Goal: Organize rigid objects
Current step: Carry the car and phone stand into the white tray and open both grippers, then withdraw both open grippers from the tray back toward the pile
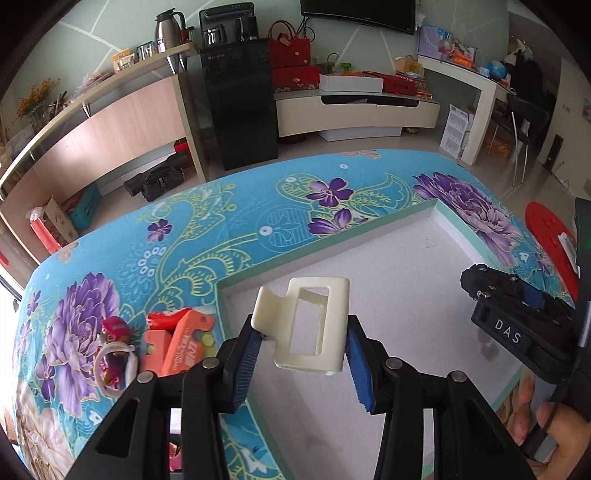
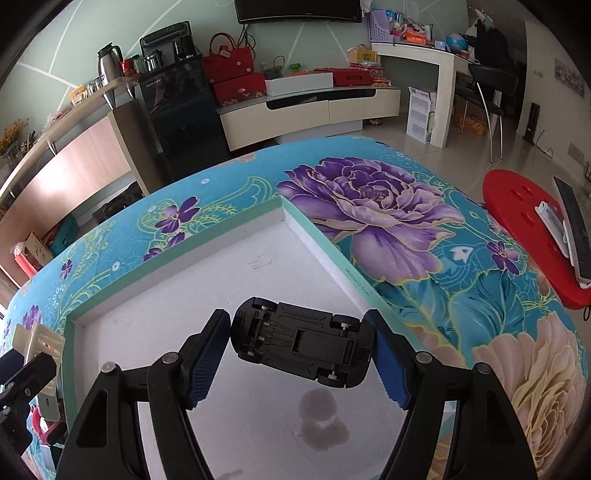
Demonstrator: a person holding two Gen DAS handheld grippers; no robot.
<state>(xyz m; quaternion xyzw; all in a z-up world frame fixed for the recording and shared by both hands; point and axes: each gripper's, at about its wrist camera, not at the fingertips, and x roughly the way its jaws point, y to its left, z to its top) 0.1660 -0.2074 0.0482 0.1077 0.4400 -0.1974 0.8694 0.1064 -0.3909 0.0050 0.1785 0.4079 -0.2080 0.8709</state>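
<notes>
Under both claws lies a table with a bright blue cloth (image 1: pixel 229 221) full of purple flowers, and on it sits a wide, flat white tray (image 1: pixel 436 258) with a pale green rim. Behind the table the room has a long low white cabinet (image 1: pixel 354 114), a black fridge (image 1: pixel 240 103), red bags and boxes (image 1: pixel 291 62) and a dark TV (image 1: pixel 358 13) on the wall. A red stool (image 2: pixel 524 221) stands past the right side of the table.

The left claw (image 1: pixel 303 350) pinches a cream plastic clip (image 1: pixel 310 325) between its blue pads (image 1: pixel 245 365), holding it up over the near left part of the tray. Left of this claw, on the cloth, lie an orange toy piece (image 1: pixel 181 343) and a small pink doll toy (image 1: pixel 114 347). Nothing stands between the clip and the tray floor below it.

The right claw (image 2: pixel 301 350) pinches a black toy car (image 2: pixel 301 345), turned belly up so its wheels show, over the near right part of the tray. A grey wet-looking stain (image 2: pixel 321 417) marks the tray floor just below the car. The two claws are near each other, side by side, over the same tray.
</notes>
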